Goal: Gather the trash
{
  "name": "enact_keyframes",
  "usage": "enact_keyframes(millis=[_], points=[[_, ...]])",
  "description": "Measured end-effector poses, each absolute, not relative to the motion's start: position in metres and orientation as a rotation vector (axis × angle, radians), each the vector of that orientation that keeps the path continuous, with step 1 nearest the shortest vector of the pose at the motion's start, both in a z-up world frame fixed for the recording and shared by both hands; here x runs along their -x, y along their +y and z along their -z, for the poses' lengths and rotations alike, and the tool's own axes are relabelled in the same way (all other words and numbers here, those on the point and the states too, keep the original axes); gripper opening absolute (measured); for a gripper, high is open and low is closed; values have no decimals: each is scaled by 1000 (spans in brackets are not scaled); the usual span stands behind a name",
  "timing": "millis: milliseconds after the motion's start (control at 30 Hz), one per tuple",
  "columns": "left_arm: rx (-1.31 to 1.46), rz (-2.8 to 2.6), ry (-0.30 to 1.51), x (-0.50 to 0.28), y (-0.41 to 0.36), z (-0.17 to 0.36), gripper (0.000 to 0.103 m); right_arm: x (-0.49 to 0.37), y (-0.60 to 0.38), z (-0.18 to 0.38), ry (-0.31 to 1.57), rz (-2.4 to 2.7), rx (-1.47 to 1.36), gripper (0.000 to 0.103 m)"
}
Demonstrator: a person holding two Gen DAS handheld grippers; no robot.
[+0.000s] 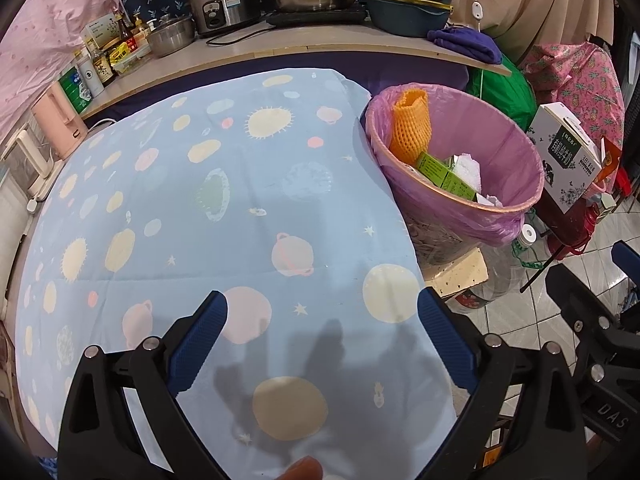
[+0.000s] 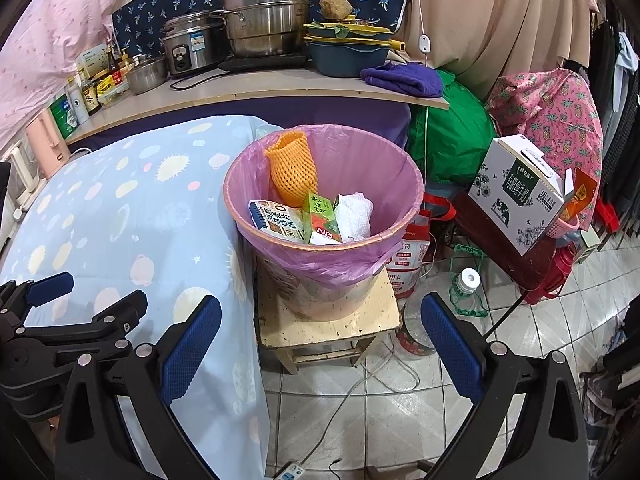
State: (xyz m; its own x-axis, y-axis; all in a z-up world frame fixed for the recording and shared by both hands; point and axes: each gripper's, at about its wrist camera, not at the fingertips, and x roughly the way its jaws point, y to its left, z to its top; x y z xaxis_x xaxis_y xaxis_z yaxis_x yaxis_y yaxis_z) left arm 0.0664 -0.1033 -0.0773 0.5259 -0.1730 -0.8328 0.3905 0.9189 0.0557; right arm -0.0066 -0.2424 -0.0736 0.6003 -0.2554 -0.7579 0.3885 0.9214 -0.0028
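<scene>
Left gripper (image 1: 322, 312) hovers over the blue planet-print cloth (image 1: 208, 208) covering the surface, jaws wide, nothing between them. Right gripper (image 2: 320, 316) sits beyond the cloth's right edge, above the tiled floor (image 2: 400, 408), jaws wide and empty. Trash bin (image 2: 404, 184) with pink liner stands on a small wooden stool (image 2: 328, 328) just beside the surface's right edge. Inside the bin: orange foam net (image 2: 292, 172), green carton (image 2: 320, 216), white crumpled paper (image 2: 354, 216), printed packet (image 2: 276, 220). No loose trash visible on the cloth.
</scene>
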Motion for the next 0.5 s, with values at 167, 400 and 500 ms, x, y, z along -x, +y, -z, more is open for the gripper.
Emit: enact_keyframes(millis=[167, 400, 500], points=[[-247, 345, 963, -66, -104, 77, 92, 6, -243, 73, 851, 375, -166, 96], [-245, 339, 962, -66, -102, 77, 92, 7, -243, 73, 849, 374, -162, 96], [-240, 337, 965, -66, -102, 77, 92, 7, -242, 73, 848, 373, -156, 96]])
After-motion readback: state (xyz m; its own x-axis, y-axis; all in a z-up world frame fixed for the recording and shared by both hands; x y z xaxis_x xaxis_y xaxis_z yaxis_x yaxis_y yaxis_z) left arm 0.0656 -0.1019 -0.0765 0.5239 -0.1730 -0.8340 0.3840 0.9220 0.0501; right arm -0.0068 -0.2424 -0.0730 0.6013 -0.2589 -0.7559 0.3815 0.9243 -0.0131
